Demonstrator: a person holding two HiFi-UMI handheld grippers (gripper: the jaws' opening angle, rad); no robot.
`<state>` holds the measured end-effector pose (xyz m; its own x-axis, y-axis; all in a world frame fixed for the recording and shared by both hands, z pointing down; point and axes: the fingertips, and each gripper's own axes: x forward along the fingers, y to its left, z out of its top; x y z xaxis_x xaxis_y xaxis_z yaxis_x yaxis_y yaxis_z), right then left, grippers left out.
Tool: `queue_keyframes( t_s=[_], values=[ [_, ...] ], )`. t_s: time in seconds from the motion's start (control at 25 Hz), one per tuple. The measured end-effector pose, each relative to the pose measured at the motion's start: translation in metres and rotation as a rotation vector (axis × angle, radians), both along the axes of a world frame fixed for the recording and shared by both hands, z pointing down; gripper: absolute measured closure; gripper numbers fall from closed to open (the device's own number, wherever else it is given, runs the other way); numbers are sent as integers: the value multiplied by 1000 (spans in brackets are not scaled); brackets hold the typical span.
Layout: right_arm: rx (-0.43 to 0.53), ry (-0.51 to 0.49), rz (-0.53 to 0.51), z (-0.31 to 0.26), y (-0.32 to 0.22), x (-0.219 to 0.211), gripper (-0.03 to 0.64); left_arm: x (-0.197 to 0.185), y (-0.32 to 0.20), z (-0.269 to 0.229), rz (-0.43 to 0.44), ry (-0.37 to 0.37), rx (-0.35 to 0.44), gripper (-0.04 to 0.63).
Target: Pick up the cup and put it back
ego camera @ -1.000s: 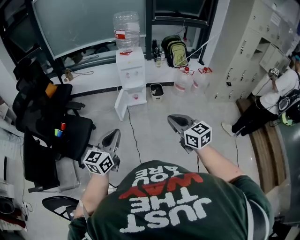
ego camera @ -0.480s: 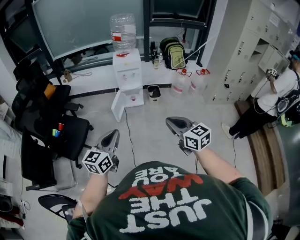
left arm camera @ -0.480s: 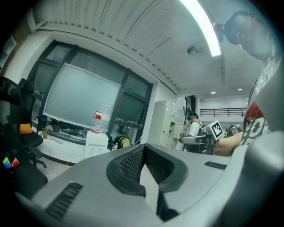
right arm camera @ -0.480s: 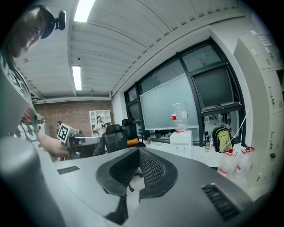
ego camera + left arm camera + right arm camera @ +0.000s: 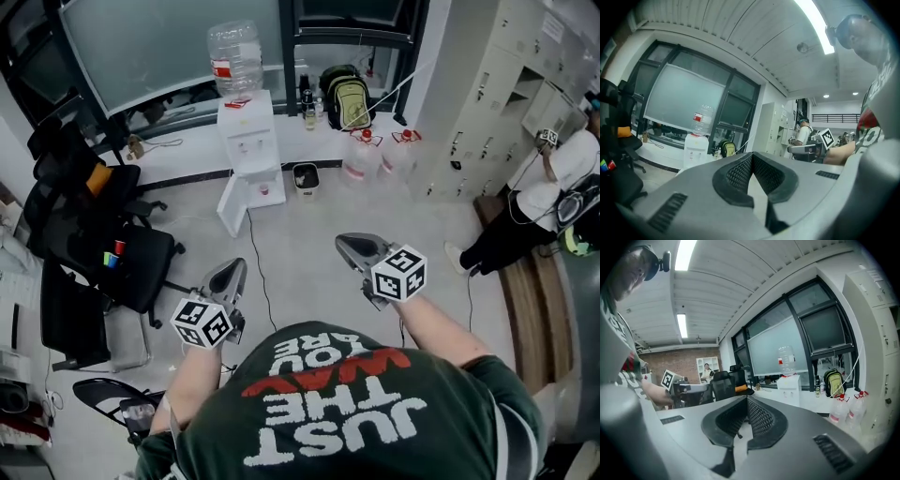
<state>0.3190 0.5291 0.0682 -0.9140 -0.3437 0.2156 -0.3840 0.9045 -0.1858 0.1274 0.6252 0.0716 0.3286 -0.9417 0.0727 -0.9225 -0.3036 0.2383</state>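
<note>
No cup shows in any view. My left gripper is held out at waist height over the grey floor, its jaws shut with nothing between them; in the left gripper view its black pads meet at the tip. My right gripper is held the same way a little farther forward, also shut and empty, with the pads closed together. Each gripper shows in the other's view: the right gripper and the left gripper.
A white water dispenser with a large bottle stands by the windows ahead, its lower door open. Beside it are a small bin, water jugs and a backpack. Black chairs stand left, lockers and a person right.
The water dispenser and the window wall have slid up and to the left in the head view. Both grippers keep their place in front of the body, still shut.
</note>
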Motion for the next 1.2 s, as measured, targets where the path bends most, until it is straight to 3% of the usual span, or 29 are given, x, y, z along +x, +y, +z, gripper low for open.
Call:
queue_keyframes(
  t_s=[0.2, 0.44, 0.64, 0.96, 1.08, 1.2],
  values=[
    [-12, 1, -13, 7, -15, -9, 584, -6, -11, 4, 1, -16, -9, 595],
    [-9, 24, -13, 15, -50, -61, 584, -59, -43, 19, -2, 14, -15, 595],
    [1, 53, 20, 25, -97, -146, 584, -147, -98, 36, 38, 35, -4, 595],
    [7, 19, 71, 4, -175, -308, 584, -298, -199, 41, 145, 21, -35, 595],
    [12, 30, 92, 4, -196, -347, 584, -340, -225, 44, 164, 31, -28, 595],
    [4, 50, 116, 6, -220, -361, 584, -359, -251, 48, 177, 53, -33, 595]
  ],
)
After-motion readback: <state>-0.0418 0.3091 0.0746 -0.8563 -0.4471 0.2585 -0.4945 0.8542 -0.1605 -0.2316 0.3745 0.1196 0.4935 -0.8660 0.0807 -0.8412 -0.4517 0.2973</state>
